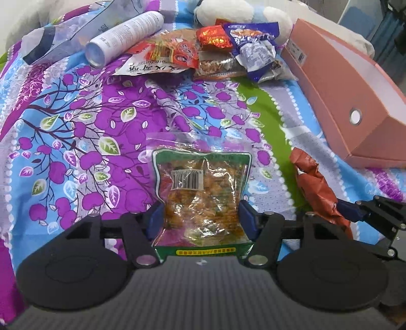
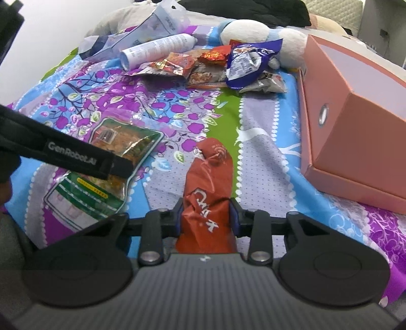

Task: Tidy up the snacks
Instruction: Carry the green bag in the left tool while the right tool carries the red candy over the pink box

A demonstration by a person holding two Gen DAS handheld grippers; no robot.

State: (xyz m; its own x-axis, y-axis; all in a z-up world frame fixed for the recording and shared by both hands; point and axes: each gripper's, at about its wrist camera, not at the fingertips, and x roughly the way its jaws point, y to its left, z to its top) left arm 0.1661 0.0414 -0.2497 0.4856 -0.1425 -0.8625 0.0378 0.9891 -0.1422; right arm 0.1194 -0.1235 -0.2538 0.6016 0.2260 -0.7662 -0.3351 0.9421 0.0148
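A green-bordered clear snack bag (image 1: 200,182) lies flat on the patterned bedsheet (image 1: 88,132). My left gripper (image 1: 201,218) has its blue pads against both long edges, shut on the bag. An orange-red crinkled snack packet (image 2: 210,177) lies just right of it, and my right gripper (image 2: 206,218) is shut on its near end. The green bag (image 2: 121,142) also shows in the right wrist view, partly hidden under the left tool's black body (image 2: 76,157). The red packet (image 1: 319,193) appears at the right of the left wrist view.
A pink cardboard box (image 2: 355,114) lies on the right, close to the red packet. At the far side sits a pile of several snack packets (image 1: 215,50), a white spray can (image 1: 124,35) on its side, a grey pouch (image 1: 63,38) and a white plush toy (image 1: 228,12).
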